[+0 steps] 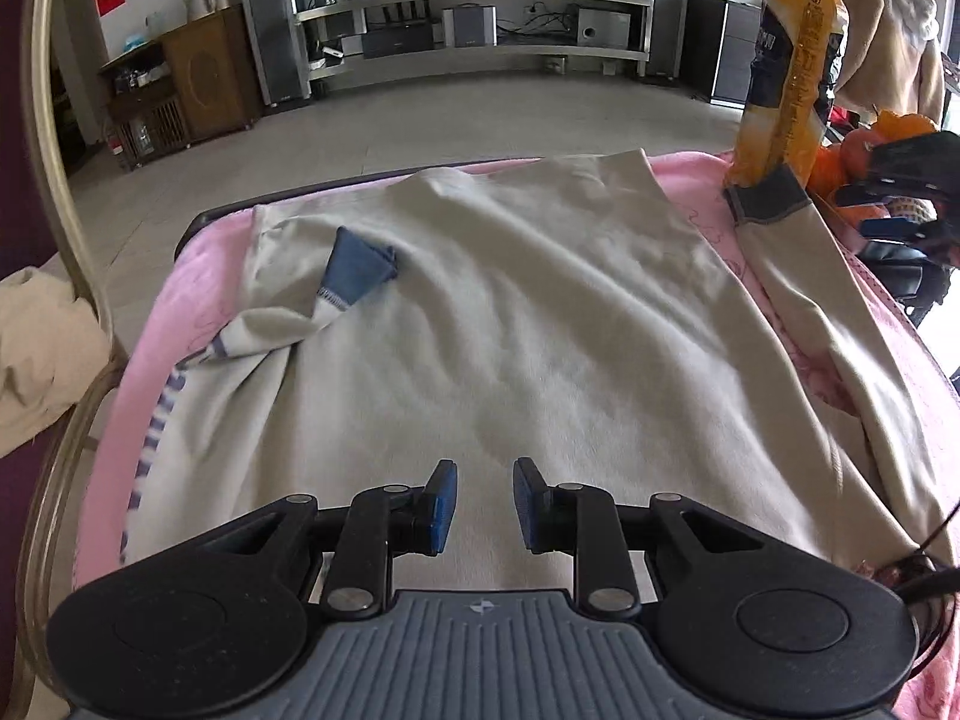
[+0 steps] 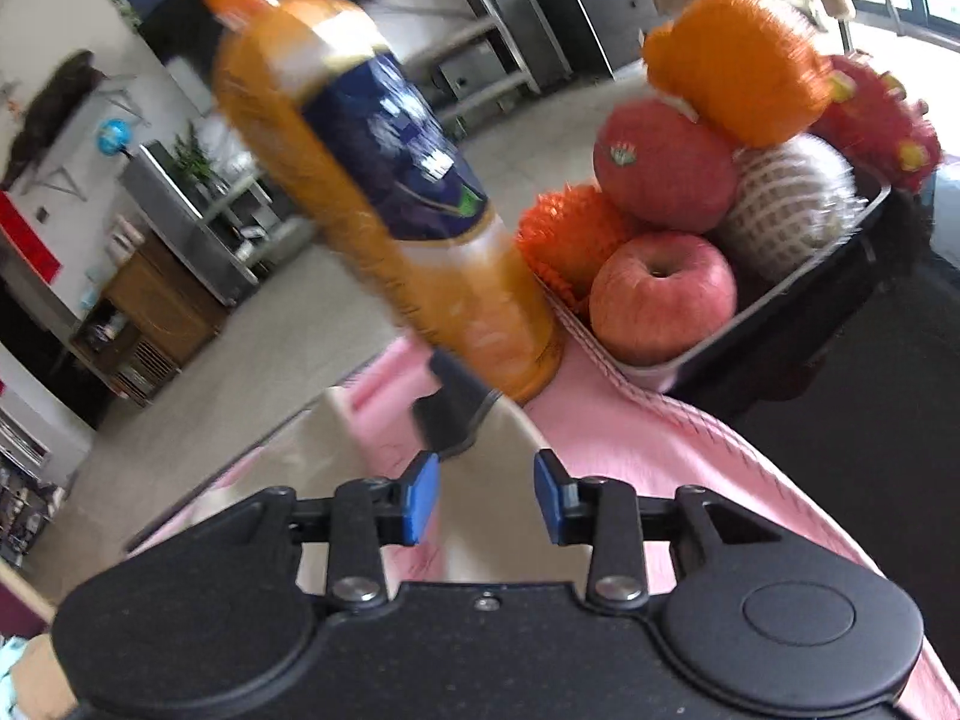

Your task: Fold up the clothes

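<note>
A cream long-sleeved top [image 1: 510, 312] lies spread flat on a pink cloth [image 1: 174, 312] that covers the table. One sleeve is folded across the body, and its blue cuff [image 1: 360, 267] rests on the chest. The other sleeve [image 1: 840, 324] stretches out to the right, with its dark cuff [image 1: 765, 198] at the foot of an orange bottle [image 1: 786, 66]. My left gripper [image 1: 485, 504] hovers open over the near part of the top with nothing between its pads. My right gripper [image 2: 486, 498] stands open just behind that dark cuff [image 2: 450, 414]. The cream sleeve [image 2: 486, 468] lies under its gap, unpinched.
The orange drink bottle [image 2: 384, 192] stands right behind the cuff. Beside it is a dark tray [image 2: 780, 300] of apples and netted fruit. A chair frame [image 1: 54, 240] stands to the left of the table. Beyond the far edge is open floor [image 1: 420, 120].
</note>
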